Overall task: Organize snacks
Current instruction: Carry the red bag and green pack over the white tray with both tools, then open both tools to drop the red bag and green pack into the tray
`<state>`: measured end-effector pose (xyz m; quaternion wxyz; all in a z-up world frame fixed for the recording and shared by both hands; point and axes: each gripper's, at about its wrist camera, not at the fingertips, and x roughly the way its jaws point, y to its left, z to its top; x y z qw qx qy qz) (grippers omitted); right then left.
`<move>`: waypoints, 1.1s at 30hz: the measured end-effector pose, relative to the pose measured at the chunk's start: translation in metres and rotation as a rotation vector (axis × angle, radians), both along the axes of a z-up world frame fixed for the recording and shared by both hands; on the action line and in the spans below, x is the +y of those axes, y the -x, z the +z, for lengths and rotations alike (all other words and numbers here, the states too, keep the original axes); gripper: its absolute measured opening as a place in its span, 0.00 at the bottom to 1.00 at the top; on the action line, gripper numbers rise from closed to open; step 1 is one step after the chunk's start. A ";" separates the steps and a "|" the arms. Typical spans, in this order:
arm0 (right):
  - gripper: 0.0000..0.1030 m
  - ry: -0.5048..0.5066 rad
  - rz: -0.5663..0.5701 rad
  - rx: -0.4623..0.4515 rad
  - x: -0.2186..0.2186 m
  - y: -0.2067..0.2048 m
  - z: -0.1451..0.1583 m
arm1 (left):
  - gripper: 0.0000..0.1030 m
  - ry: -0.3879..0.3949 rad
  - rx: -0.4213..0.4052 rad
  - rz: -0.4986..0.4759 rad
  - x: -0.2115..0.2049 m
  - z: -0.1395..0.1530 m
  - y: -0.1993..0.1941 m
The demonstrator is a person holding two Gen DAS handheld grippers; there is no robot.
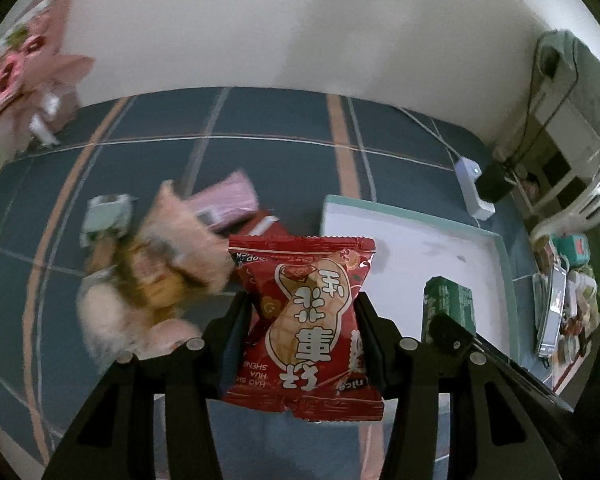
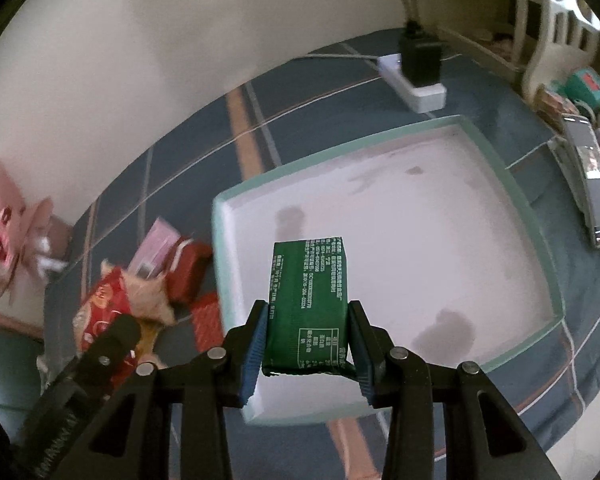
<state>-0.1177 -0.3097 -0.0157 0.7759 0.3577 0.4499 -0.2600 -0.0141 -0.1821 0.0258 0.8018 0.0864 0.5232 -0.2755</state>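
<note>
My left gripper [image 1: 302,312] is shut on a red peanut snack packet [image 1: 304,320] and holds it above the blue plaid cloth, just left of the white tray [image 1: 496,256]. My right gripper [image 2: 308,320] is shut on a green snack packet [image 2: 308,300] and holds it over the near left part of the white tray with a pale green rim [image 2: 500,168]. The green packet also shows in the left wrist view [image 1: 448,308]. A blurred pile of snack packets [image 1: 160,264] lies on the cloth left of the tray. It also shows in the right wrist view [image 2: 148,288].
A white power strip [image 2: 416,88] with a black plug lies behind the tray. A phone [image 2: 596,192] and clutter lie right of the tray. A pink flower bouquet [image 1: 24,68] leans on the wall at far left. The white wall runs behind the cloth.
</note>
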 end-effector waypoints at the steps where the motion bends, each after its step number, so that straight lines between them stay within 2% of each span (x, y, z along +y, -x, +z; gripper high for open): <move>1: 0.40 0.000 -0.011 -0.002 -0.005 0.001 0.000 | 0.52 -0.006 0.005 -0.012 -0.009 -0.005 -0.001; 6: 0.40 -0.004 -0.067 -0.014 -0.030 0.004 -0.006 | 0.52 -0.019 0.019 -0.045 -0.040 -0.023 -0.005; 14: 0.40 0.000 -0.148 -0.041 -0.070 0.005 -0.017 | 0.52 0.023 0.050 -0.055 -0.070 -0.043 -0.023; 25: 0.40 -0.015 -0.172 0.030 -0.087 -0.002 -0.037 | 0.52 0.015 0.065 -0.069 -0.084 -0.054 -0.027; 27: 0.40 -0.029 -0.170 0.044 -0.087 -0.001 -0.040 | 0.57 0.017 0.072 -0.062 -0.082 -0.055 -0.028; 28: 0.41 -0.027 -0.167 0.054 -0.086 -0.002 -0.041 | 0.67 0.018 0.072 -0.057 -0.081 -0.054 -0.029; 29: 0.41 -0.026 -0.163 0.059 -0.086 -0.002 -0.042 | 0.71 0.022 0.073 -0.052 -0.080 -0.053 -0.030; 31: 0.44 -0.028 -0.153 0.066 -0.085 -0.004 -0.042 | 0.71 0.033 0.078 -0.047 -0.076 -0.049 -0.031; 33: 0.52 -0.024 -0.146 0.076 -0.084 -0.005 -0.042 | 0.71 0.030 0.080 -0.043 -0.074 -0.046 -0.032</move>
